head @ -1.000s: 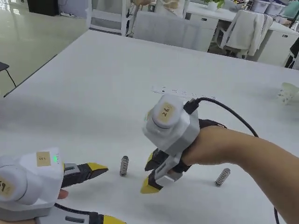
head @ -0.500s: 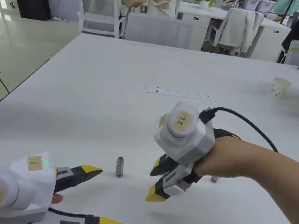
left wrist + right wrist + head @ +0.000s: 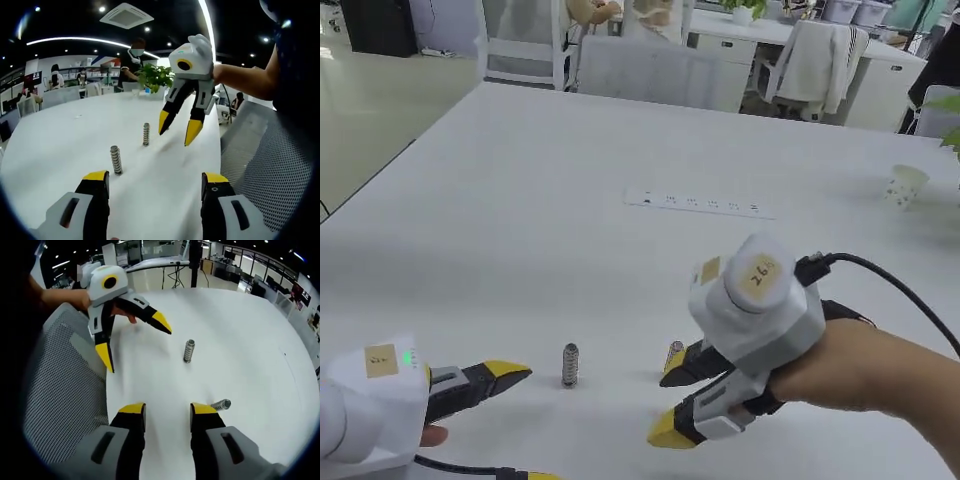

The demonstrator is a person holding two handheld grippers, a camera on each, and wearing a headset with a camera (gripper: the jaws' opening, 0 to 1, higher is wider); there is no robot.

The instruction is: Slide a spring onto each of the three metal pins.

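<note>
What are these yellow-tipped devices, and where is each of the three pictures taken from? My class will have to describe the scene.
There is no robot here. A person holds a two-fingered tool in each hand. One picture comes from a headset camera looking down. The two round ones come from cameras riding on the tools. The left gripper and right gripper are both open and hold nothing. On the white table are two small metal springs: the first spring between the grippers, the second spring by the right gripper's fingers. Farther back are a power strip and a paper cup.

On my white worktable (image 3: 570, 150) lay a flat white power strip (image 3: 698, 204); a small patterned paper cup (image 3: 904, 186) stood well apart.
</note>
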